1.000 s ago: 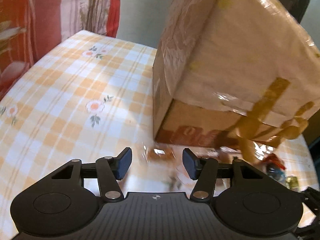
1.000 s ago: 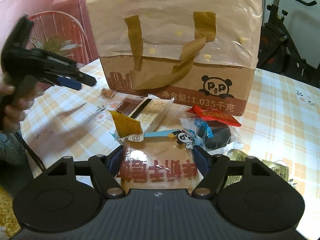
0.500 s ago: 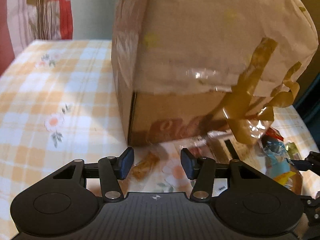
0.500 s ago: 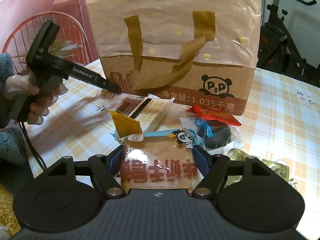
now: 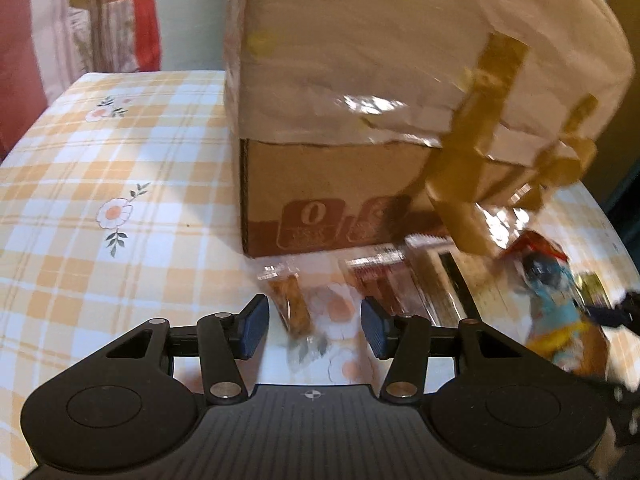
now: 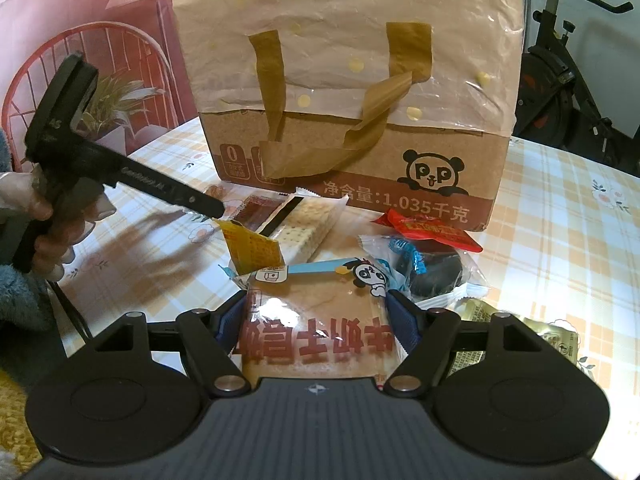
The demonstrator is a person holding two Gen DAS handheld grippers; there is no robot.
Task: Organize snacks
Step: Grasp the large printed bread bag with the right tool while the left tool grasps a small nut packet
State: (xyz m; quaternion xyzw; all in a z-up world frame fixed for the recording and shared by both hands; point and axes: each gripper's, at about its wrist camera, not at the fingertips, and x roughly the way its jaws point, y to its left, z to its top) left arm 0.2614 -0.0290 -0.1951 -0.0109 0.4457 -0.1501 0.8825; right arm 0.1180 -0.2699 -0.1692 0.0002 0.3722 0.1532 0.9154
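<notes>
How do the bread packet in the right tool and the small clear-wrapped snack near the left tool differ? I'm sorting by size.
The bread packet is broad, square and printed with red characters; the small clear-wrapped snack is narrow and unprinted. The bread packet is gripped by the right tool; the snack lies free on the tablecloth. Both are sealed snacks.

Orange-and-white checked tablecloth [image 5: 120,152] with flowers; brown box [image 6: 360,160]; red-lettered bread packet [image 6: 316,328].

Cardboard box [image 6: 360,128] top cut off; blue-wrapped snack [image 5: 556,300] at right edge motion-blurred.
</notes>
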